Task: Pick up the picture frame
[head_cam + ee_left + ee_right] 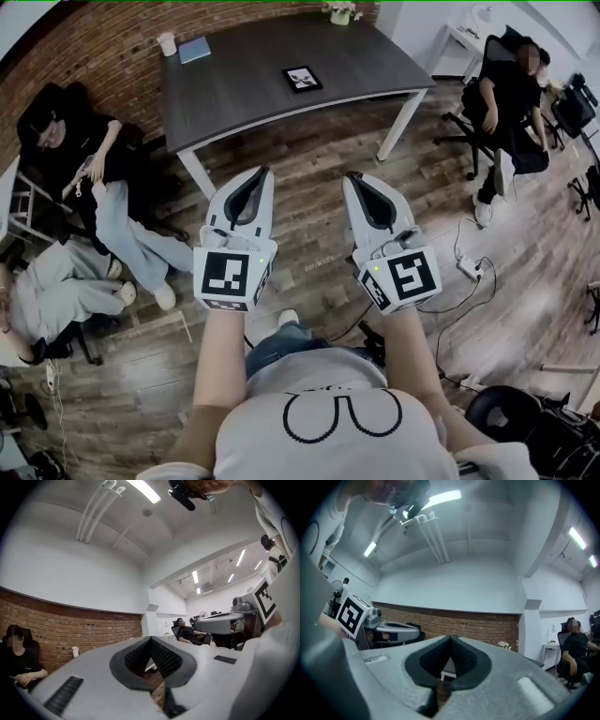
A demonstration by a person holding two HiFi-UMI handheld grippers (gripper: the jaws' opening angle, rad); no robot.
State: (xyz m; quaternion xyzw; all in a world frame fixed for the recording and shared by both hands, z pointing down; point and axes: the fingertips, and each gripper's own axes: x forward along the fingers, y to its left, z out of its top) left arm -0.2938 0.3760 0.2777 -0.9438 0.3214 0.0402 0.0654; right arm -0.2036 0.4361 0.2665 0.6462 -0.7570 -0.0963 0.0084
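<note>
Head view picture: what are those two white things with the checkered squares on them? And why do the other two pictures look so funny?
They are grabbing tools, and a person holds one in each hand: the left gripper and the right gripper. Each has two jaws, like tongs; the squared cubes are part of them. The head view comes from a camera on the person's head, looking down. The other two come from cameras riding on the grippers, looking along their jaws. Both pairs of jaws are shut, with nothing between them. Ahead stands a dark table. On it lie a picture frame, a blue book, a white cup and some flowers. The frame is to be picked up, but the grippers are over the wooden floor, short of the table.
</note>
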